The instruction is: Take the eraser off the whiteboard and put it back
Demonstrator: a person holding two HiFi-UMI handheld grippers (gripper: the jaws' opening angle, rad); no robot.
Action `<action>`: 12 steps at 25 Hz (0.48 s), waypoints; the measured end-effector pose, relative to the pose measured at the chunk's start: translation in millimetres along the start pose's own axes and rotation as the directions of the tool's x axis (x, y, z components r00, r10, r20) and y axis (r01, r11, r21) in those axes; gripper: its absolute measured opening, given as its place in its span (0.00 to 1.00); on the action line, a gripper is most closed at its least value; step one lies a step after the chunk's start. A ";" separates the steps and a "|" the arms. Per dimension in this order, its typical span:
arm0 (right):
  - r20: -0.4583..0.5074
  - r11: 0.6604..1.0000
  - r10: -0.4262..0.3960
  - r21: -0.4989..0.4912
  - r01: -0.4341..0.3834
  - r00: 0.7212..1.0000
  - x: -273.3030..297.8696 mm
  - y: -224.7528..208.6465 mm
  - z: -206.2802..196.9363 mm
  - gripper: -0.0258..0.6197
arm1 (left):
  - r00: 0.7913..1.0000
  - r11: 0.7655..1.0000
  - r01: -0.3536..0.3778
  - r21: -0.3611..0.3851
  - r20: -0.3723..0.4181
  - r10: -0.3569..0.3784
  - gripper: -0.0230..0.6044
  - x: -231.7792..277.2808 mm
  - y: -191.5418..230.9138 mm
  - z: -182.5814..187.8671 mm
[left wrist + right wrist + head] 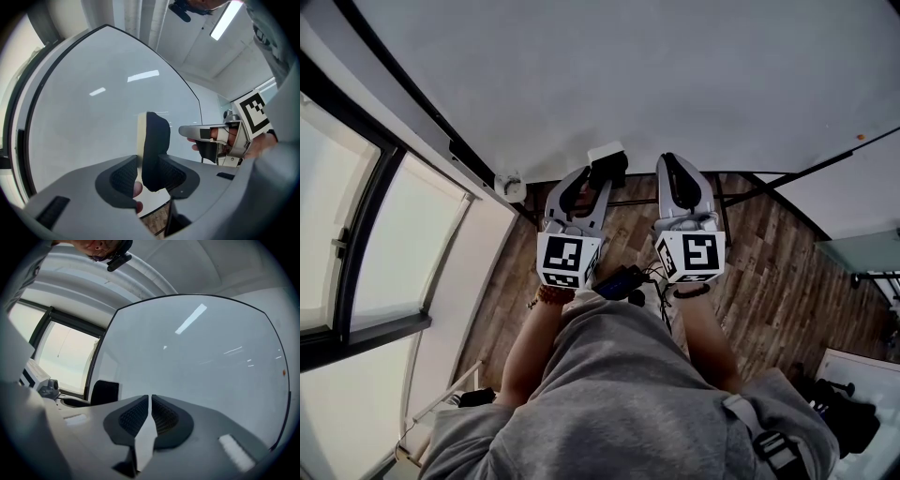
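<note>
At the whiteboard's (675,75) lower edge, left gripper (148,175) is clamped on the eraser (154,140), which sits close to the board; contact unclear. Right gripper (150,416) is alongside, level, jaws pressed together with nothing between them.

This looks like an office or a meeting room. A very big whiteboard (628,75) fills most of the view. Just left of the whiteboard are tall windows (356,234) with dark frames. Under it is a brown wood floor (769,291). High above it, a long lamp (228,19) shines on the white ceiling.
</note>
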State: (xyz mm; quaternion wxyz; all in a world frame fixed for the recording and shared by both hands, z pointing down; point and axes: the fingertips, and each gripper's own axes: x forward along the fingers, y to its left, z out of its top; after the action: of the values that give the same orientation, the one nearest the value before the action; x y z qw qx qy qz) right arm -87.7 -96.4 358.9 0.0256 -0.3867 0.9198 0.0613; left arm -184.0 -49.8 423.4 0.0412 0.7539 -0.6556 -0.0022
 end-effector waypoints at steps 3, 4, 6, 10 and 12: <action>0.004 1.000 -0.009 0.001 0.009 1.000 1.7 -5.0 0.9 0.09 | 1.000 1.000 0.006 -0.003 0.005 -0.006 0.25 6.5 1.1 2.2; 0.004 1.000 -0.013 0.003 0.013 1.000 1.9 -6.6 0.4 0.09 | 1.000 1.000 0.007 -0.002 0.005 -0.007 0.25 7.9 1.2 2.5; 0.002 1.000 -0.021 0.009 0.021 1.000 1.6 -8.3 -2.6 0.09 | 1.000 1.000 0.011 0.003 0.002 -0.011 0.25 8.4 1.2 1.6; 0.000 1.000 -0.022 0.019 0.022 1.000 2.8 -9.0 -6.2 0.09 | 1.000 1.000 0.013 0.010 -0.003 -0.013 0.25 10.2 3.2 0.3; 0.004 1.000 -0.018 0.020 0.018 1.000 4.7 -8.7 -5.1 0.09 | 1.000 1.000 0.009 0.012 -0.002 -0.009 0.25 11.4 5.2 1.4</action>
State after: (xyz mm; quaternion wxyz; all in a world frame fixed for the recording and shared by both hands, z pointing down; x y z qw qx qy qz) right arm -84.8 -106.4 362.7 0.0319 -0.3945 0.9168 0.0527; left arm -187.6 -61.9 423.0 0.0375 0.7571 -0.6522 0.0023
